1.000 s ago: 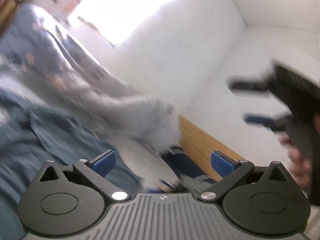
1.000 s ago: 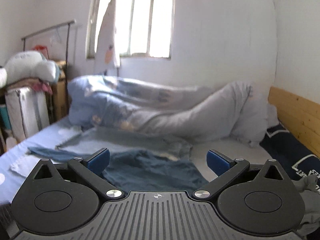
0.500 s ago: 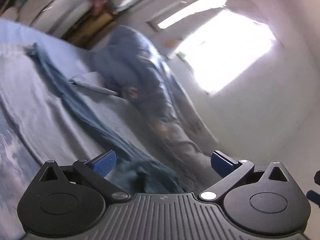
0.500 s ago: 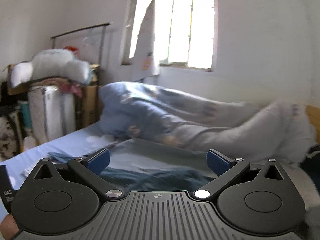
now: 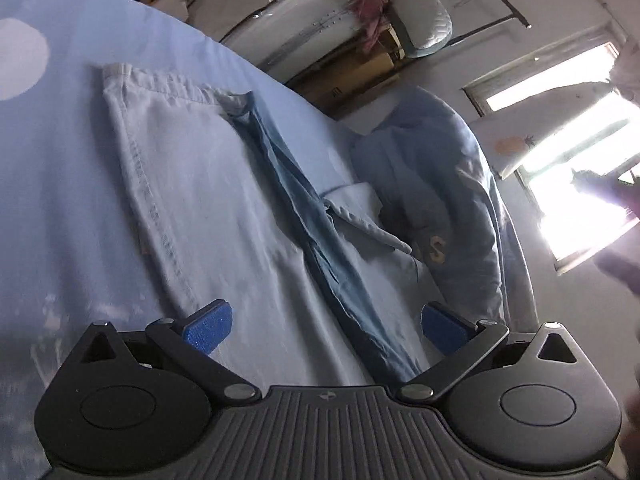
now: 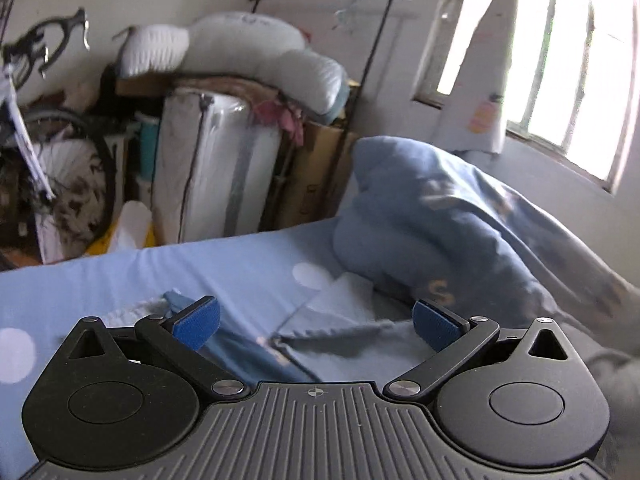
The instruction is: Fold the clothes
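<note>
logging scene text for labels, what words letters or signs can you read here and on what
"S": one yellow letter on the blue quilt, also in the right wrist view.
Cardboard box: a small dark mark, too small to read.
Curtain: coloured prints, pictures and not legible text.
Nothing else is readable.

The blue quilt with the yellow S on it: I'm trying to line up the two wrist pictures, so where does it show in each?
Left wrist: the blue quilt is bunched right of centre, beyond the jeans, below the window.
Right wrist: the quilt is heaped right of centre on the bed, above the right claw.
Shared landmark: the plastic-wrapped white bundle beside the bed.
</note>
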`<action>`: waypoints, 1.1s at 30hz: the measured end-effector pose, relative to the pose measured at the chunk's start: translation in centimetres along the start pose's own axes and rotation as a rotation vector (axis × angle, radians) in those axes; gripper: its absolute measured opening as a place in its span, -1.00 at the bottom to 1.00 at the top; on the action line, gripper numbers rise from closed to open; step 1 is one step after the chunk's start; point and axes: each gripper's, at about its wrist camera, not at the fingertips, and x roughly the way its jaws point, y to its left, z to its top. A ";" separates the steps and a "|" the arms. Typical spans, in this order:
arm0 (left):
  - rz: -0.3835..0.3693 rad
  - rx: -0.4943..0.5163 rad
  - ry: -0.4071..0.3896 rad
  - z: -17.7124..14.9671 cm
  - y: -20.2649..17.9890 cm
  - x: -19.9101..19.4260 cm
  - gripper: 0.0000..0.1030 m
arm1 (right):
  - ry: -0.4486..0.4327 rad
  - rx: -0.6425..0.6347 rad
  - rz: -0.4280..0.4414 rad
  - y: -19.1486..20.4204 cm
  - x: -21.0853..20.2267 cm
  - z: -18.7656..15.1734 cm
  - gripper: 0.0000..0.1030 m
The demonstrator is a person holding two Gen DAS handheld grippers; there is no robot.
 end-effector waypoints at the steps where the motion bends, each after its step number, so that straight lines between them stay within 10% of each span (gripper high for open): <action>1: -0.009 -0.012 0.015 0.0 0.0 0.3 1.00 | 0.002 0.001 0.004 0.1 0.5 0.2 1.00; 11: -0.206 -0.160 0.206 -2.6 0.4 4.0 1.00 | 0.026 0.014 0.044 1.6 5.6 2.6 1.00; 26: -0.131 -0.305 0.052 1.1 4.5 5.1 1.00 | 0.092 0.081 0.099 -2.2 11.6 -1.7 1.00; 33: -0.170 -0.404 -0.112 4.6 6.5 5.3 1.00 | 0.216 -0.236 -0.033 -5.0 12.0 -8.5 1.00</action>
